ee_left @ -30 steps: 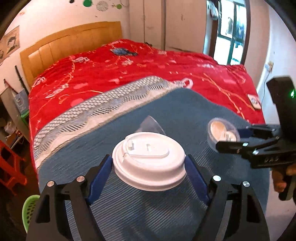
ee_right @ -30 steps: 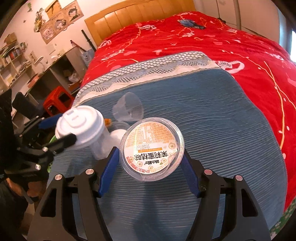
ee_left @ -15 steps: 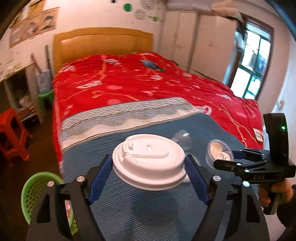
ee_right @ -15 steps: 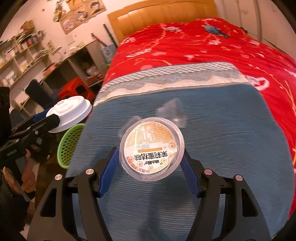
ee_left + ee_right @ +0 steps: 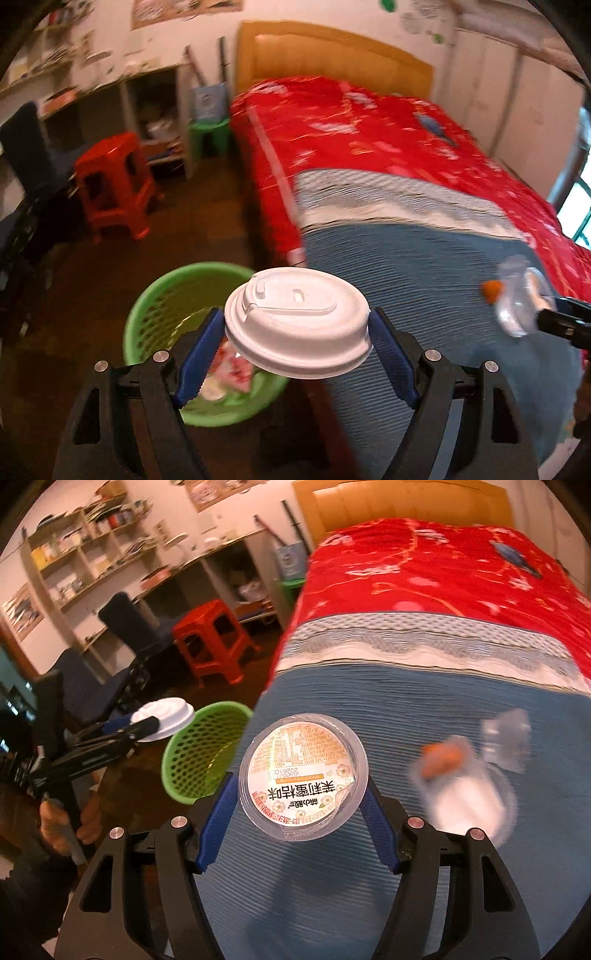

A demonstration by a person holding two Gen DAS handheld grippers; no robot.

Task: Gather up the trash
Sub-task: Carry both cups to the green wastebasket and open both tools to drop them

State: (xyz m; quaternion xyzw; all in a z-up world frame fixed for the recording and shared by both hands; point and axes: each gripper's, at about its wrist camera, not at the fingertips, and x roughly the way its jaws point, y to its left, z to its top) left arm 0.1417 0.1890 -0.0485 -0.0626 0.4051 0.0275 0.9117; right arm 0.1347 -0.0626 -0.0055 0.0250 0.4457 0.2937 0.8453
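Observation:
My left gripper (image 5: 297,341) is shut on a white lidded paper cup (image 5: 297,325) and holds it above the near edge of a green mesh trash basket (image 5: 162,302) on the floor by the bed. The basket holds some pink and white litter. My right gripper (image 5: 301,808) is shut on a clear plastic cup with a printed foil lid (image 5: 303,775), held above the blue blanket (image 5: 406,701). The right wrist view also shows the left gripper (image 5: 147,727), its cup (image 5: 164,718) and the basket (image 5: 199,753). More clear plastic trash with an orange bit (image 5: 465,775) lies on the blanket.
The bed has a red quilt (image 5: 369,122) beyond the blue blanket. A red stool (image 5: 114,181), a green stool (image 5: 208,136), a dark chair (image 5: 122,635) and desk shelves (image 5: 92,554) stand to the left on the dark floor.
Both grippers have swung left from the bed toward the floor side. The left gripper with the white cup has moved over the green basket. Both holds are unchanged.

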